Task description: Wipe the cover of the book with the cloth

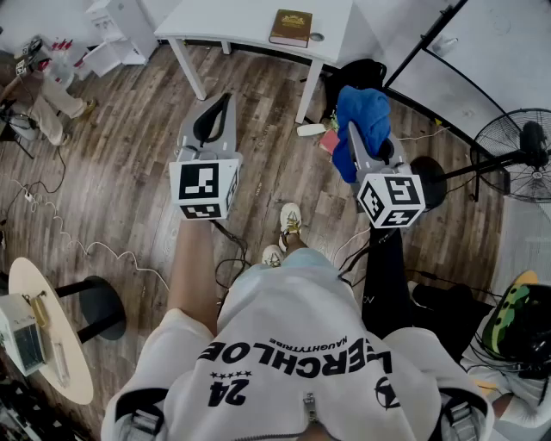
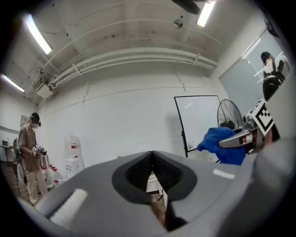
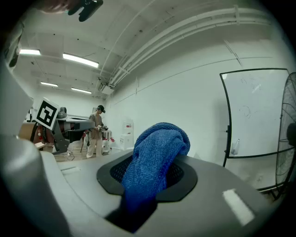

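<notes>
A brown book lies on the white table at the top of the head view, well ahead of both grippers. My right gripper is shut on a blue cloth, which bunches up over its jaws. My left gripper is held at the same height to the left, jaws shut with nothing between them. Both are raised above the wooden floor, short of the table. The blue cloth also shows at the right of the left gripper view.
A standing fan and a glass partition are at the right. A small round table with a device is at the lower left. Cables run over the floor. A person stands at the far left. A whiteboard stands ahead.
</notes>
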Motion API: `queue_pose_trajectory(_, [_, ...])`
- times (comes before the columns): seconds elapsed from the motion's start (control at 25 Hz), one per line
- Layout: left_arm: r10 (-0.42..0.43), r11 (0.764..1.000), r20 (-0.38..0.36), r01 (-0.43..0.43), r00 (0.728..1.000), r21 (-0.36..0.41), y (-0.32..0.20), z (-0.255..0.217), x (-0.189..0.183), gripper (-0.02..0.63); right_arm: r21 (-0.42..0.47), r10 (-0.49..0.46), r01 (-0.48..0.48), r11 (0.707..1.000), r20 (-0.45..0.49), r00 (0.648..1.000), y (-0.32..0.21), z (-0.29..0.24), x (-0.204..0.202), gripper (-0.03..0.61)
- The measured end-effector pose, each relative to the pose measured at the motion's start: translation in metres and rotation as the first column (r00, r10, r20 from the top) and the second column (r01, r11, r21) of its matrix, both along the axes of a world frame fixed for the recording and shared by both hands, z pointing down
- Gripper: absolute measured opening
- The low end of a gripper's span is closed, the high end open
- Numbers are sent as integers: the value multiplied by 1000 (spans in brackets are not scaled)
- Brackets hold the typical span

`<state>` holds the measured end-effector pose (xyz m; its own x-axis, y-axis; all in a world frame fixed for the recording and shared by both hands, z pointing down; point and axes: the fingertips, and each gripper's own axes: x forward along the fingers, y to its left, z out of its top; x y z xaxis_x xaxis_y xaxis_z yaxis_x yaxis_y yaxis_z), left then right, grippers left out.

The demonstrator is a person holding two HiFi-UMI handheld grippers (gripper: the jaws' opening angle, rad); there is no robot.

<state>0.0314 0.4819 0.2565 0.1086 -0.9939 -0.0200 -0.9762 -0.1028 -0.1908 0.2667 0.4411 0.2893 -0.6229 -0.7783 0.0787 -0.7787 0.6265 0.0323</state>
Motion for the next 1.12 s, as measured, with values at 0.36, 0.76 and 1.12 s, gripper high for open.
queue_pose_trajectory(0.36, [-16, 1000, 7, 16, 1000, -3, -59, 3, 1, 58, 12, -21, 21, 1000, 8, 1000, -66, 2, -4, 109])
queue_pose_trajectory(0.76, [-54, 999, 29, 54, 998, -1, -161, -15, -10, 58, 22, -55, 54, 998, 45, 997, -180, -9, -19, 107])
queue_pose_trajectory(1.12, [-41, 999, 34, 40, 999, 8, -223, -19, 2, 58, 22, -72, 70, 997, 87, 994, -250, -16, -21, 108])
